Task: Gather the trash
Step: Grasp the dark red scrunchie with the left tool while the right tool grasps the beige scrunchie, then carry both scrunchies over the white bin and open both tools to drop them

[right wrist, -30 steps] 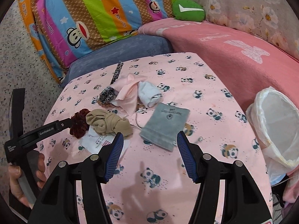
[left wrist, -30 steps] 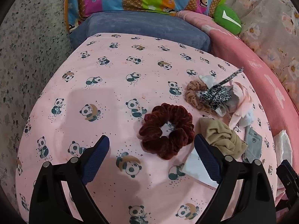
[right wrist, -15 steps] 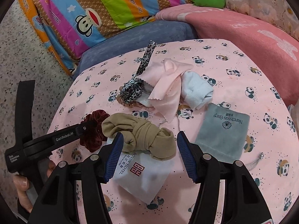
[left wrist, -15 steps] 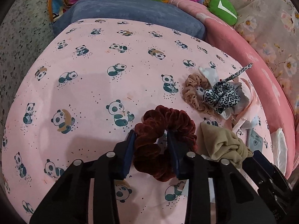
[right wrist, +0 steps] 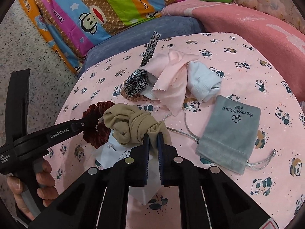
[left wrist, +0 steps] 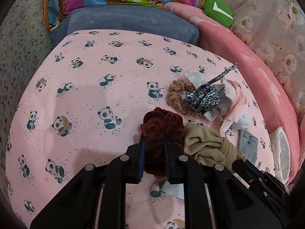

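My left gripper (left wrist: 154, 139) is shut on a dark red velvet scrunchie (left wrist: 162, 122), which also shows in the right wrist view (right wrist: 95, 118). My right gripper (right wrist: 153, 136) is shut on the knotted end of a tan stocking bundle (right wrist: 131, 124), seen beside the scrunchie in the left wrist view (left wrist: 205, 145). A white paper sachet (right wrist: 116, 150) lies under both. A grey velvet pouch (right wrist: 228, 133), a pink cloth (right wrist: 171, 76), a white sock (right wrist: 204, 82), a leopard-print scrunchie (right wrist: 136, 82) and a tan scrunchie (left wrist: 175, 95) lie on the panda-print table (left wrist: 76, 95).
A white bag-lined bin (left wrist: 282, 148) stands at the table's right edge. A blue cushion (left wrist: 124, 21), a striped pillow (right wrist: 95, 9) and a pink blanket (right wrist: 257, 28) lie behind the table. Speckled floor (right wrist: 28, 47) is on the left.
Both grippers went from open to shut: the left closed on the red scrunchie and the right moved left and closed on the tan stocking bundle. The scrunchie is bunched up.
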A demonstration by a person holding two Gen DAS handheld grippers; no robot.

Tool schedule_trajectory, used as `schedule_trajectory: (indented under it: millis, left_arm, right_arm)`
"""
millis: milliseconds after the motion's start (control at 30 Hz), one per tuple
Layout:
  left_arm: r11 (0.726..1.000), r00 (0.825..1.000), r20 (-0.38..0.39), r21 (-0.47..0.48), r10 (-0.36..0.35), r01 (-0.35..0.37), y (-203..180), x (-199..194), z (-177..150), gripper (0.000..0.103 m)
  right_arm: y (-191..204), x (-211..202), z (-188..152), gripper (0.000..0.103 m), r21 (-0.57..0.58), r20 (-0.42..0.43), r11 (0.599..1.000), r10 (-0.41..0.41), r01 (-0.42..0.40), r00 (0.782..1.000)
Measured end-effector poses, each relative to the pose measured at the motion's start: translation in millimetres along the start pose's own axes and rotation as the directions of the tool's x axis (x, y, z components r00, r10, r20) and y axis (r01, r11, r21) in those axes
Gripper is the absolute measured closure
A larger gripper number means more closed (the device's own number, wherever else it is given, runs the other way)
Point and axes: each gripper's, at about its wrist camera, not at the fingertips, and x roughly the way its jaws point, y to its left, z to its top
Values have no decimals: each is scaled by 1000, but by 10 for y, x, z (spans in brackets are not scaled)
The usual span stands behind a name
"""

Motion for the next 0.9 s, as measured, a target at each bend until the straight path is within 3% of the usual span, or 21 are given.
schedule_trajectory:
  millis: [267,500,900]
  left_arm:
    - [998,997,73,64,-26,21,-379,-354,109,87]
    - [987,990,121,147,-77,59,-947,-622,144,87]
    - [932,970,131,330,-206,153,-2137,-888,-10,87]
  right_arm:
    - [-85,-523,97,93,18,113,1000,-3,1,994]
    - [-313,-1134,197,93,51,230,999,-29,17,973]
    - [-1122,-2158,181,93,178,366,979,-155,95,917]
